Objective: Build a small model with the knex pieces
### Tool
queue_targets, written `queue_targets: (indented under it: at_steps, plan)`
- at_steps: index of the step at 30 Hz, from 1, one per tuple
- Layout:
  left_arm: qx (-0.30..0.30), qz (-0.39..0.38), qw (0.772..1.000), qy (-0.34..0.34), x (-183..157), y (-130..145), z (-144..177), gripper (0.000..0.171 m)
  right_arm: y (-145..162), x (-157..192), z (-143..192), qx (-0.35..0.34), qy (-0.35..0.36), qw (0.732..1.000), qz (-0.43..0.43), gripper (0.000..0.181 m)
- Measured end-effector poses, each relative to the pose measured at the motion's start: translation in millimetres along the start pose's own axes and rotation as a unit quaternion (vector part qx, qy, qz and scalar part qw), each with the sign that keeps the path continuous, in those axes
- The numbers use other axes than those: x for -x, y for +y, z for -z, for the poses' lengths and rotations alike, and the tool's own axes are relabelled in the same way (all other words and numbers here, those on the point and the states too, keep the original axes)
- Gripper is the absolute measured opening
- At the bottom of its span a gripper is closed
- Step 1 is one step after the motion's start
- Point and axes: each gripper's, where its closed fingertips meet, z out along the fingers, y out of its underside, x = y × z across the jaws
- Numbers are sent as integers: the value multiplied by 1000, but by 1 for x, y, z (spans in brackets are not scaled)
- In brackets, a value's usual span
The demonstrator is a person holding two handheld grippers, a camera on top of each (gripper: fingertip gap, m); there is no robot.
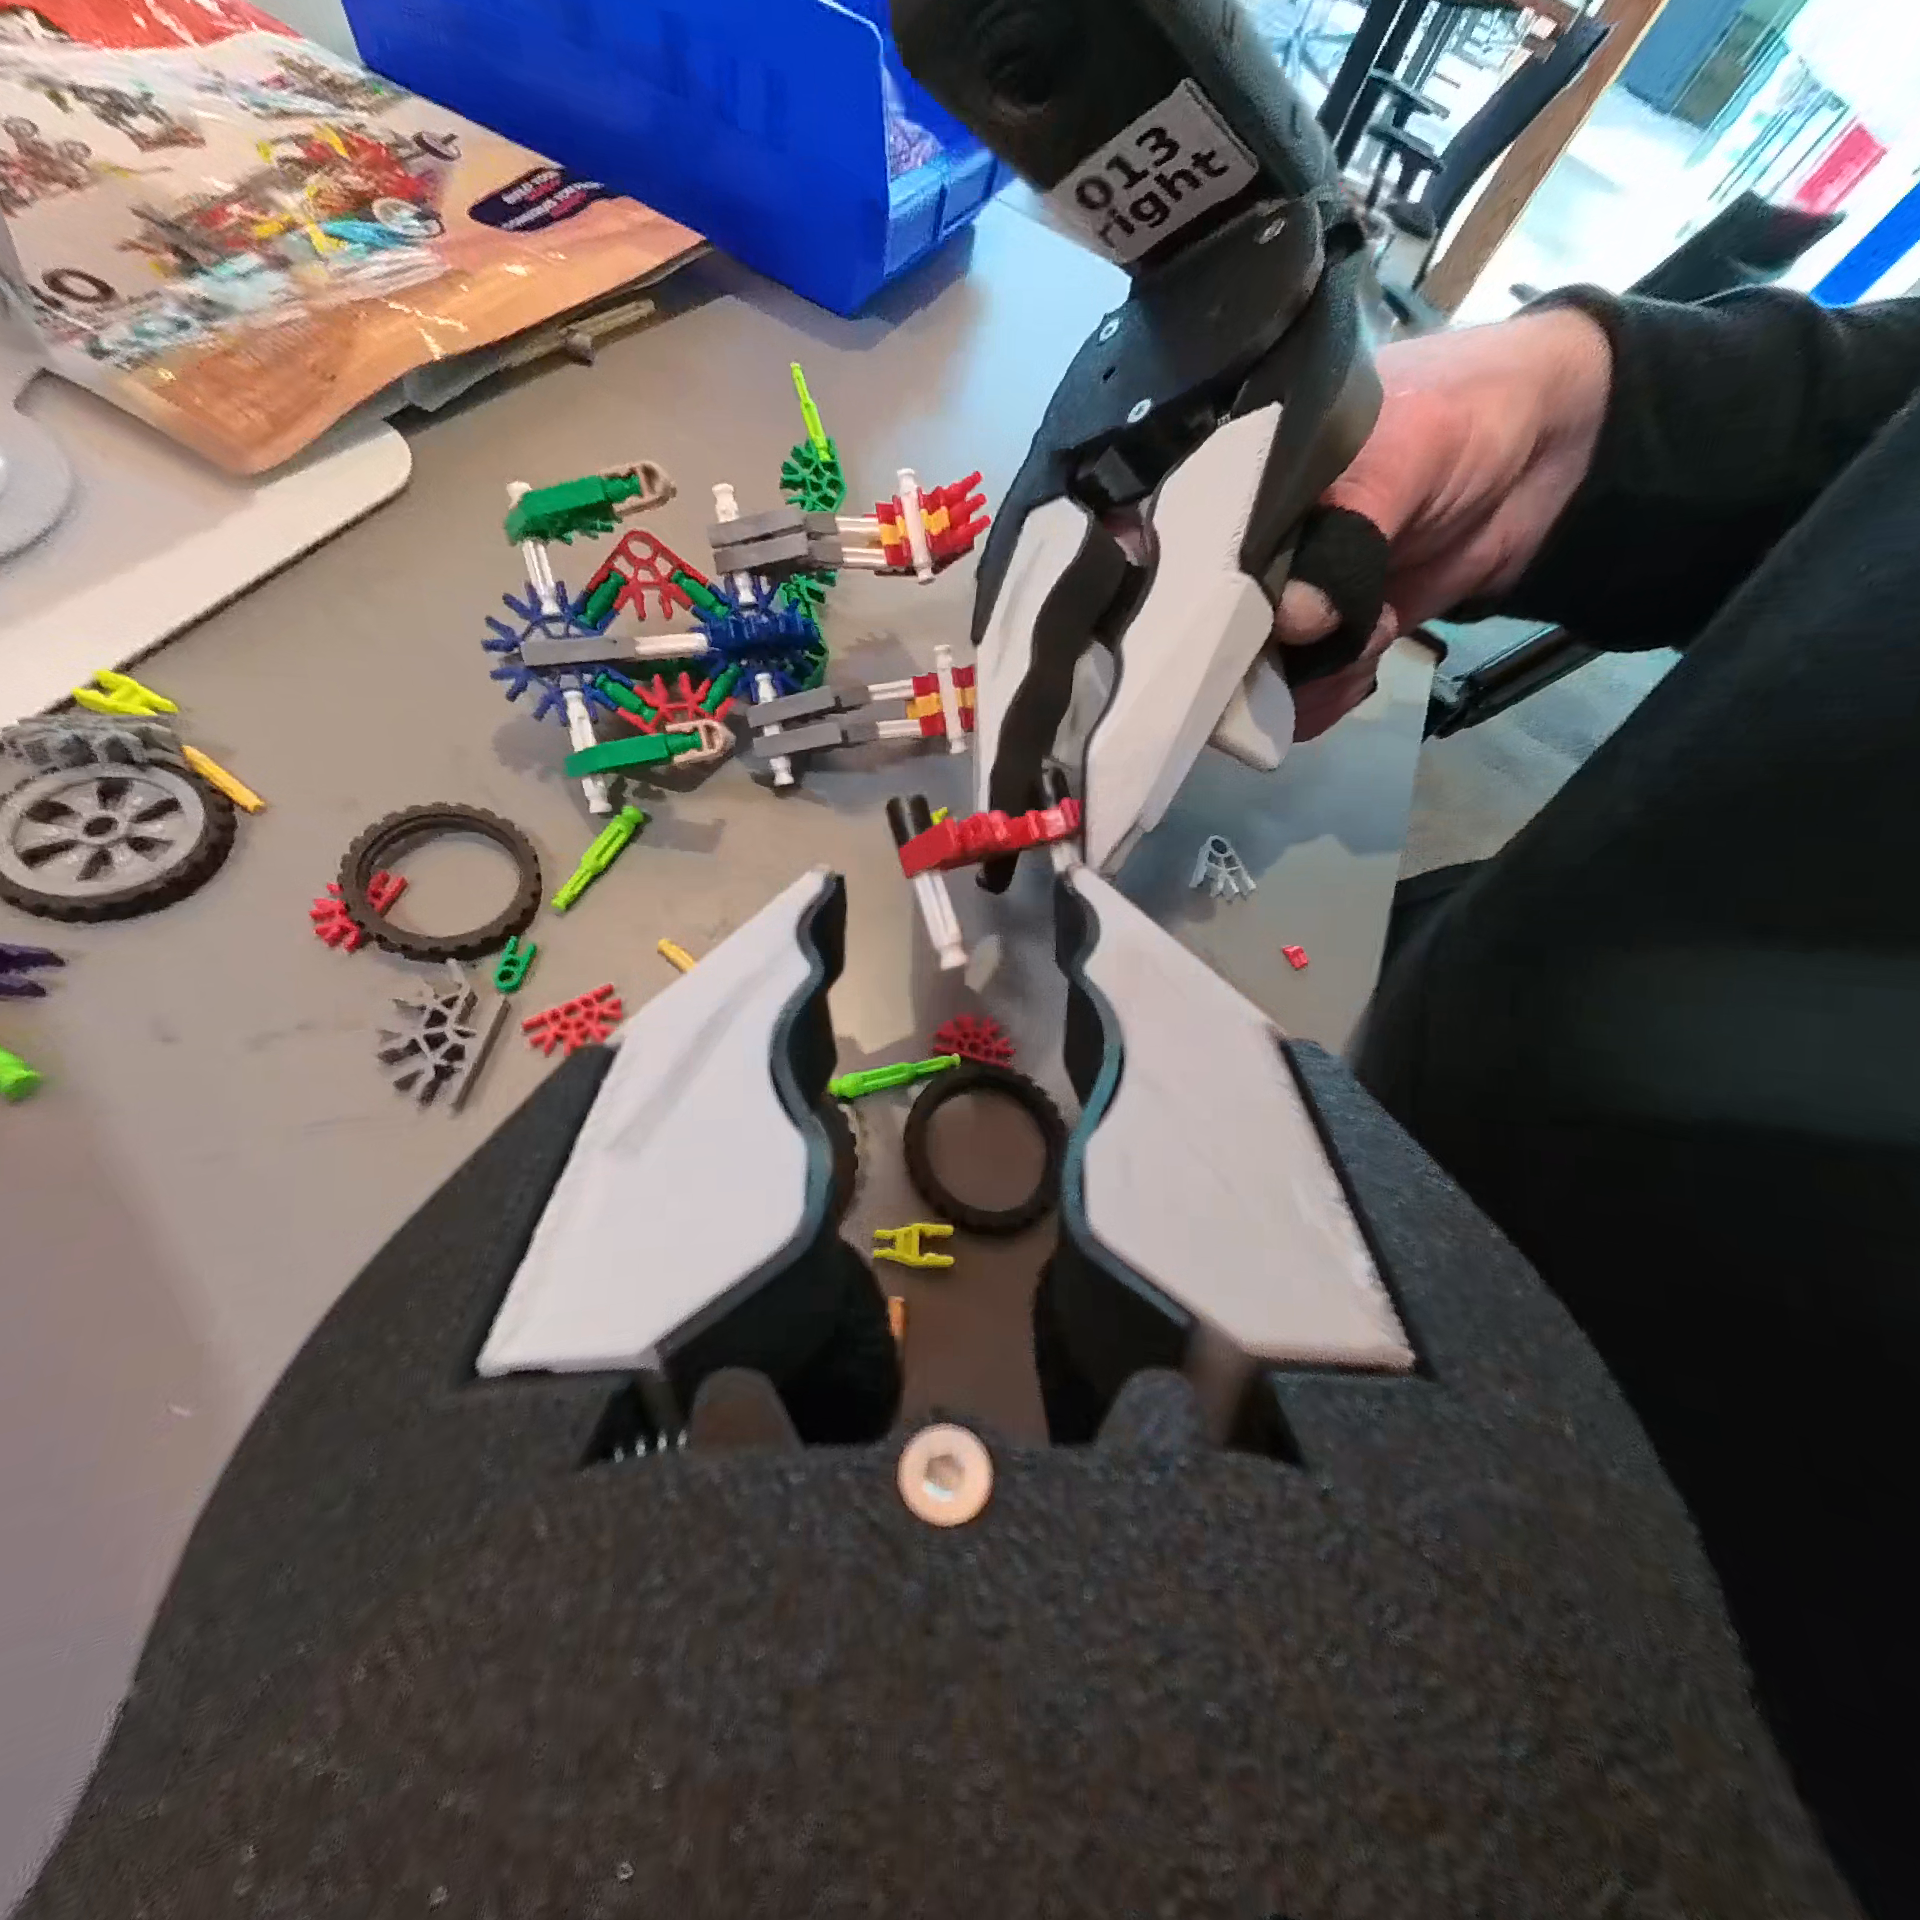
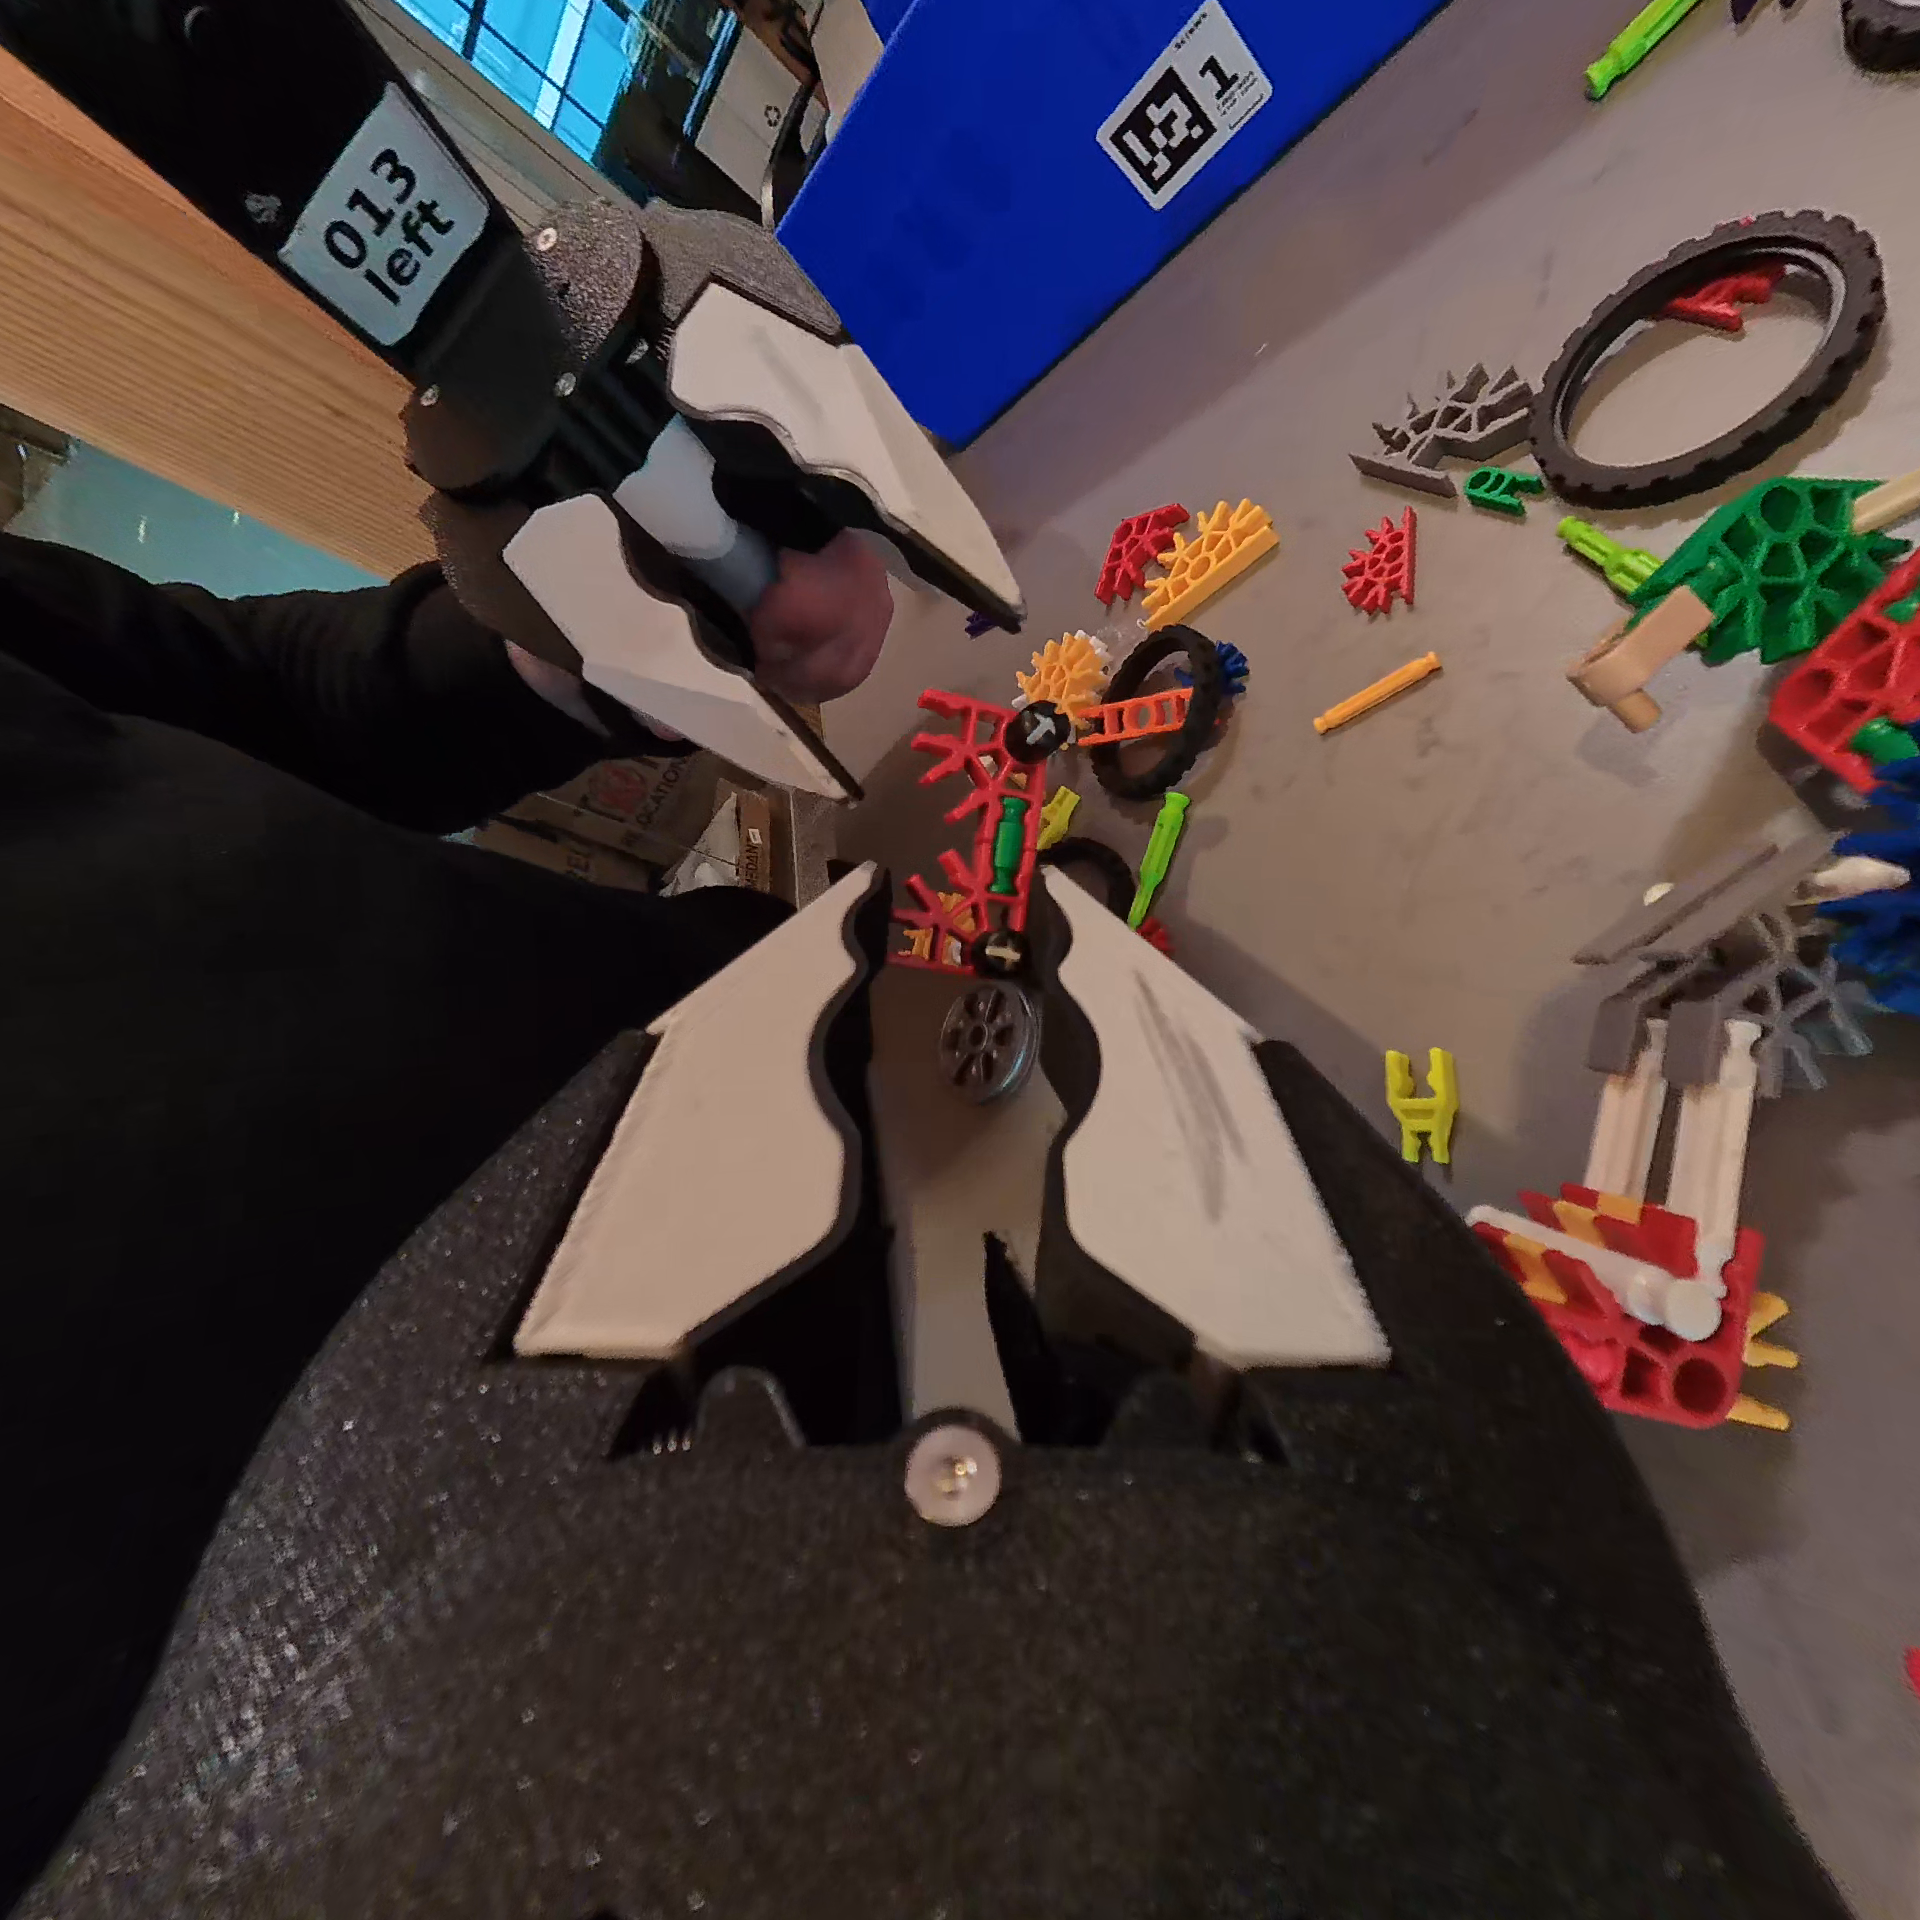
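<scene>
My right gripper (image 2: 961, 883) is shut on a small red connector piece (image 2: 982, 821) that carries a green rod and two black-capped white rods. It holds the piece above the grey table (image 2: 1403, 831). In the left wrist view the right gripper (image 1: 1039, 852) comes down from above, and the red piece (image 1: 987, 836) juts out to its left. My left gripper (image 1: 951, 883) is open and empty, its fingertips just below and to either side of that piece. It also shows open at the upper left of the right wrist view (image 2: 930, 701).
A larger built model (image 1: 707, 623) of blue, green, red and grey parts lies behind. A blue bin (image 1: 675, 125) and a printed bag (image 1: 260, 208) stand at the back. Black tyres (image 1: 442, 883), a spoked wheel (image 1: 99, 831), a small tyre (image 1: 982, 1153) and loose connectors lie scattered. A hand (image 1: 1455, 468) holds the right gripper. My two grippers' fingertips are within a few centimetres of each other.
</scene>
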Motion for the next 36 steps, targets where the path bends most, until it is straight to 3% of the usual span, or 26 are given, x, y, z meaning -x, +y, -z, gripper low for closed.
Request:
queue_targets:
  at_steps: [15, 25, 36]
  plan:
    - [-31, 108, 992, 66, -9, 1, -2, 25, -1, 8, -2, 8, -8, 1000, 14, 26]
    - [-28, 106, 992, 64, -8, 3, -2, 11, 0, 9, 0, 1, -7, 1000, 13, 25]
    - [-16, 91, 995, 31, -2, 8, -2, 9, -1, 2, 6, -16, 6, 1000, -2, 25]
